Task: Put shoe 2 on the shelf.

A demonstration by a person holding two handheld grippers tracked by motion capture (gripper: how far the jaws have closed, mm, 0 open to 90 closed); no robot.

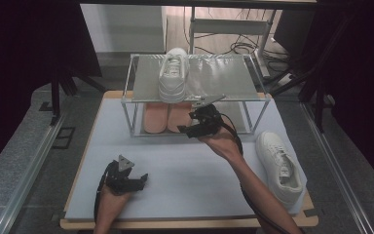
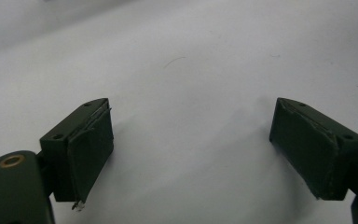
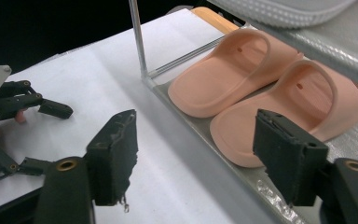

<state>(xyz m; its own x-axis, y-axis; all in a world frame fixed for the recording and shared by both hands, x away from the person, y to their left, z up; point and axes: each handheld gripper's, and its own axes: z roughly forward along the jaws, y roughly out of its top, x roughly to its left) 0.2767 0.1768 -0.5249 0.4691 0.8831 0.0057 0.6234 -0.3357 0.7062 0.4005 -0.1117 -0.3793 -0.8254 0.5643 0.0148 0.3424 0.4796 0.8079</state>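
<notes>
A metal two-shelf rack (image 1: 224, 73) stands at the back of the white mat. One white sneaker (image 1: 173, 75) sits on its top shelf, and its ribbed sole (image 3: 284, 11) shows in the right gripper view. A pair of pink slippers (image 1: 168, 117) lies side by side on the lower shelf (image 3: 242, 79). My right gripper (image 1: 191, 123) hovers open just in front of the slippers, and nothing is between its jaws (image 3: 196, 154). My left gripper (image 1: 140, 181) rests open at the front left over bare mat (image 2: 191, 149); it also appears in the right gripper view (image 3: 51, 137).
A second white sneaker (image 1: 278, 165) lies on the mat at the right, toe pointing away. The white mat (image 1: 185, 180) covers a wooden table. Rack posts (image 3: 137, 37) stand at the shelf corners. Dark stands and cables surround the table.
</notes>
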